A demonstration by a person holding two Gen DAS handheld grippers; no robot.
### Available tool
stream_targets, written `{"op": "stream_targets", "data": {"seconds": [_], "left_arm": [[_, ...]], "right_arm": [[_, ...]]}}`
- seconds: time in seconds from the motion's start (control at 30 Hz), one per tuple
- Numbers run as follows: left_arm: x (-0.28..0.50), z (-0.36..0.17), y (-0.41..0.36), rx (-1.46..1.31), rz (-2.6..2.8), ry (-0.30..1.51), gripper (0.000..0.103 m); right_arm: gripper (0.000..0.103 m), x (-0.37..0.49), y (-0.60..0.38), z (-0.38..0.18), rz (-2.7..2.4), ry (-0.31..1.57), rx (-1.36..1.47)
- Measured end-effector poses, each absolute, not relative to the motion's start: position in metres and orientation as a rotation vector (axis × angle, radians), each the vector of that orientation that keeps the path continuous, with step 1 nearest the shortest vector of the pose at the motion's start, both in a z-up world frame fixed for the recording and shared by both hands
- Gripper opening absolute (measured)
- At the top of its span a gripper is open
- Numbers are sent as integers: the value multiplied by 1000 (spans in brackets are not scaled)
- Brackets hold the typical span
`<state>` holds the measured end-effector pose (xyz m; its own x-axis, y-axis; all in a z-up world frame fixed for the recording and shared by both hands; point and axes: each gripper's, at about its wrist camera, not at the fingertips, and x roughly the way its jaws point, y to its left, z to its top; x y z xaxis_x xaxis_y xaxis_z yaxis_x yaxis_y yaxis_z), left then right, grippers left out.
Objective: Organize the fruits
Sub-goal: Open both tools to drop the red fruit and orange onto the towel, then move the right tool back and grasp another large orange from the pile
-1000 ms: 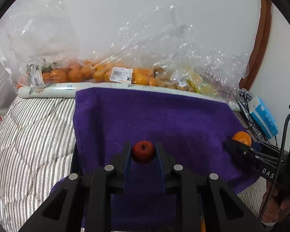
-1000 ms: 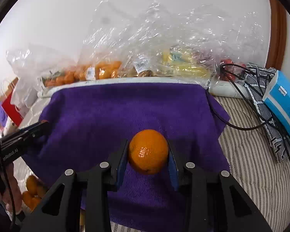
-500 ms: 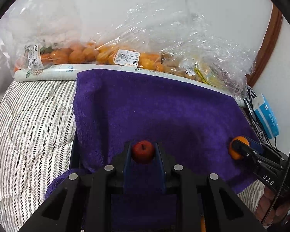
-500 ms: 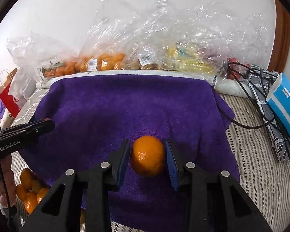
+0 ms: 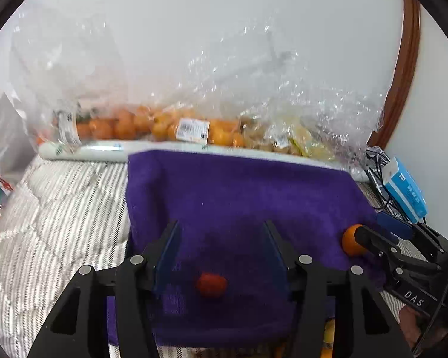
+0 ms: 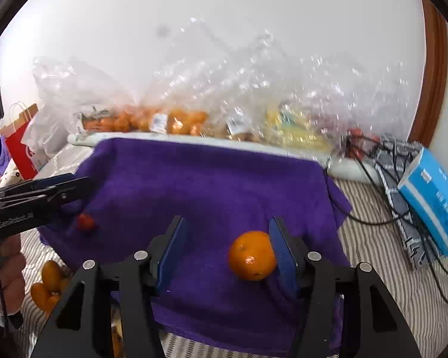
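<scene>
Orange (image 6: 251,255) sits on the purple towel (image 6: 212,179), between the right gripper (image 6: 227,246) jaws, which are opening; it is against the right-side pad, clear of the other. Small red fruit (image 5: 211,285) lies on the same towel between the left gripper (image 5: 221,249) jaws, also opening, touching neither pad. Readable text: "GenRobot.AI" on the left gripper body in the right wrist view, "DAS" on the right gripper body in the left wrist view. Behind the towel: clear plastic bags of oranges (image 5: 128,125) with a white barcode label (image 5: 193,130), print unreadable. Light blue box (image 6: 433,205) on the striped bedding (image 5: 59,208), text too blurred to read.
</scene>
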<state>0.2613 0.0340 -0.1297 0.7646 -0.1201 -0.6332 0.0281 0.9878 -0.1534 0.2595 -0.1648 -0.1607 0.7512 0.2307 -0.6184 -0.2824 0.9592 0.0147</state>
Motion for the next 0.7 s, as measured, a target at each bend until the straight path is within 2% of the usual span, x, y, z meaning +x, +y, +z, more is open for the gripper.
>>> {"op": "stream_targets", "data": {"seconds": [0.13, 0.37, 0.7], "left_arm": [[248, -113, 27, -93, -80, 649, 53], [211, -107, 36, -111, -89, 684, 53], [159, -137, 95, -147, -10, 820, 51]], "right_arm": [[59, 247, -159, -143, 252, 636, -101], [59, 207, -155, -117, 238, 665, -74], [59, 144, -145, -143, 314, 818, -2]]}}
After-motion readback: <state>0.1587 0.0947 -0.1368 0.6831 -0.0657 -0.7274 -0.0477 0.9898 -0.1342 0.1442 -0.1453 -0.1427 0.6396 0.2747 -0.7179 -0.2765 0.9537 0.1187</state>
